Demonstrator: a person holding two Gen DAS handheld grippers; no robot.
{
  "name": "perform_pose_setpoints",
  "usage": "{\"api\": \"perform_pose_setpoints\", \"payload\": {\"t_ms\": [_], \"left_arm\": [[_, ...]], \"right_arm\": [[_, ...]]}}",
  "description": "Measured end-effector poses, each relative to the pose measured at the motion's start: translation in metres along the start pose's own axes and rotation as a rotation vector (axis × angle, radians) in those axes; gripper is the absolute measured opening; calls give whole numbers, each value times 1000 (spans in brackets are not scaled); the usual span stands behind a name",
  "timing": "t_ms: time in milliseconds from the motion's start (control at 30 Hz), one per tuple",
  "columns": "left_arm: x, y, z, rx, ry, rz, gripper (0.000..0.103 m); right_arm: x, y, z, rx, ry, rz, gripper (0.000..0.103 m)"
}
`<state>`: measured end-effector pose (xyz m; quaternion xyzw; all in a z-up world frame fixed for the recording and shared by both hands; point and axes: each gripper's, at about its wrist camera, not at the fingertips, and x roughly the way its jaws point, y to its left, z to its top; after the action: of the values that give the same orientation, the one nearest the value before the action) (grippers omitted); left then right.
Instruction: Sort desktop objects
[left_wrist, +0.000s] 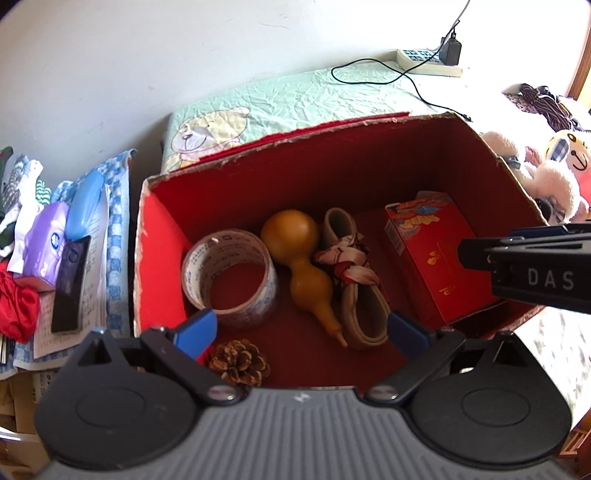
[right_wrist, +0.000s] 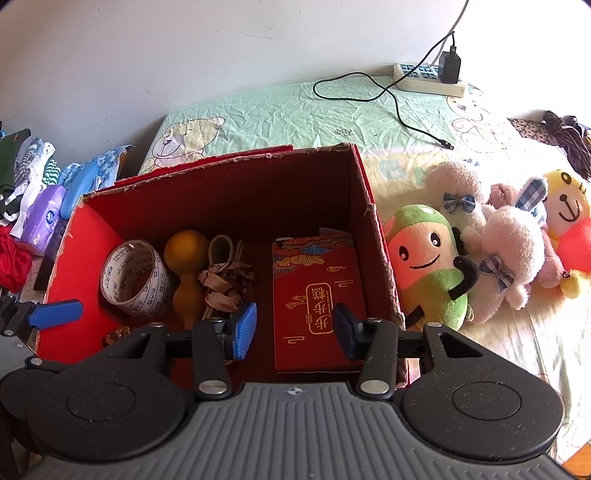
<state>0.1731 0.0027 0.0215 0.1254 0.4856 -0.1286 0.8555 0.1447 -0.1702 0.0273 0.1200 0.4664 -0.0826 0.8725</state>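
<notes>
Both grippers, left (left_wrist: 301, 332) and right (right_wrist: 295, 328), hang released above the red box (right_wrist: 380, 258); plush toys (right_wrist: 480, 251) show clearly only rightward.

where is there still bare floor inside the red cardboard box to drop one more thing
Two bare patches on the red cardboard box floor: the far strip behind the clear tape roll, and the near stretch between the brown pine cone and the beige strap bundle. The middle is crowded: tape, yellow gourd, strap, flat red gift carton.
</notes>
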Motion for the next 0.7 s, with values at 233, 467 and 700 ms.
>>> {"api": "perform_pose_setpoints", "payload": {"t_ms": [233,467,700], "left_arm": [[-2,3,-3,17,1,-10,99],[-5,8,5,52,-13,19,99],[-8,10,23,134,-31,54,99]], "right_arm": [[-7,4,-6,15,-17,-37,54],[-12,5,-7,28,-31,-45,55],[-12,8,-1,39,-35,-50,55]]}}
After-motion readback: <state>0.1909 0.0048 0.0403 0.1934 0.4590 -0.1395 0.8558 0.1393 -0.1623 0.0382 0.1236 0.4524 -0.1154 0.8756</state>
